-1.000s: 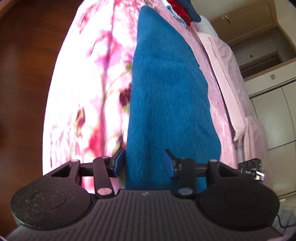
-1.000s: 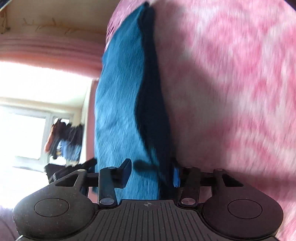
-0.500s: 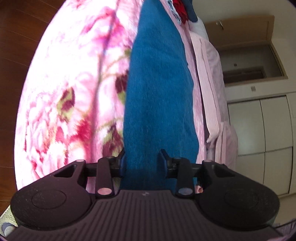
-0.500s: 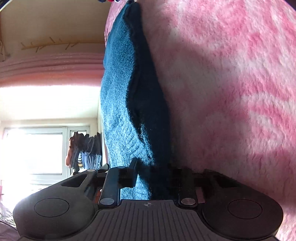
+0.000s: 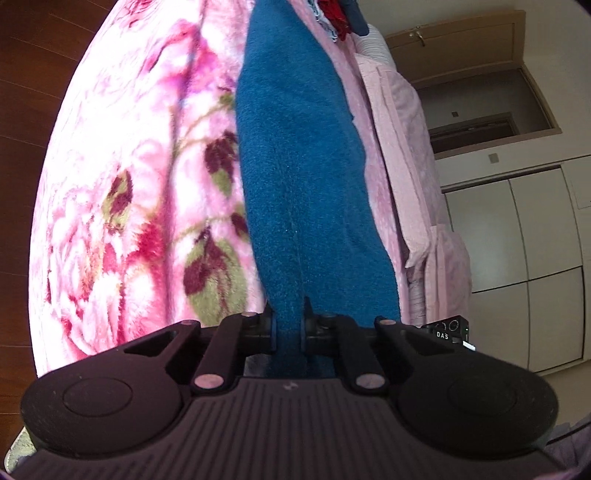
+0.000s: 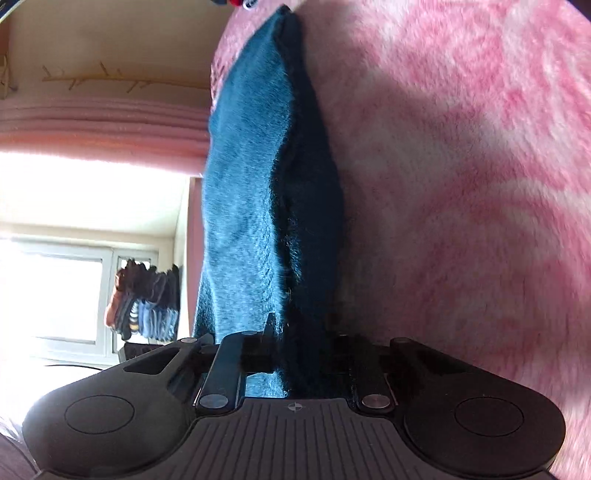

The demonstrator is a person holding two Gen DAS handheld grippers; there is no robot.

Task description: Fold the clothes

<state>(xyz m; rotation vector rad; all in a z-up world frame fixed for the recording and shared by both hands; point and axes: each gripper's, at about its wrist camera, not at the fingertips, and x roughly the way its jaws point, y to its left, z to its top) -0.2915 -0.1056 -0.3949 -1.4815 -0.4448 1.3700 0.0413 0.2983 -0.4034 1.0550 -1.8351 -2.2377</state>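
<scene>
**Supervisor:** Report the position and orientation of the garment.

**Operator:** I see a long blue fleece garment [image 5: 299, 177] lying on the pink floral plush blanket [image 5: 140, 192]. Its long axis runs straight away from both cameras, near end at the grippers, far end narrowing toward a small heap of red and dark blue clothes [image 5: 341, 16] at the top of the left wrist view.

**Supervisor:** Left gripper state?

**Operator:** The left gripper [image 5: 287, 332] has its fingers drawn close and clamped on the garment's near end; the fleece bunches into a narrow neck between the pads.

**Supervisor:** Right gripper?

**Operator:** The right gripper [image 6: 301, 345] sits at the near end of the same garment [image 6: 243, 206], which appears doubled, a lit layer beside a shadowed one. The left finger [image 6: 267, 332] touches the fleece. The right finger is lost in shadow, so I cannot tell whether the grip is closed.

**Supervisor:** Surroundings?

**Operator:** Pale cabinet doors [image 5: 517, 258] right of the bed; a bright window [image 6: 51, 291] left in the right wrist view.
</scene>
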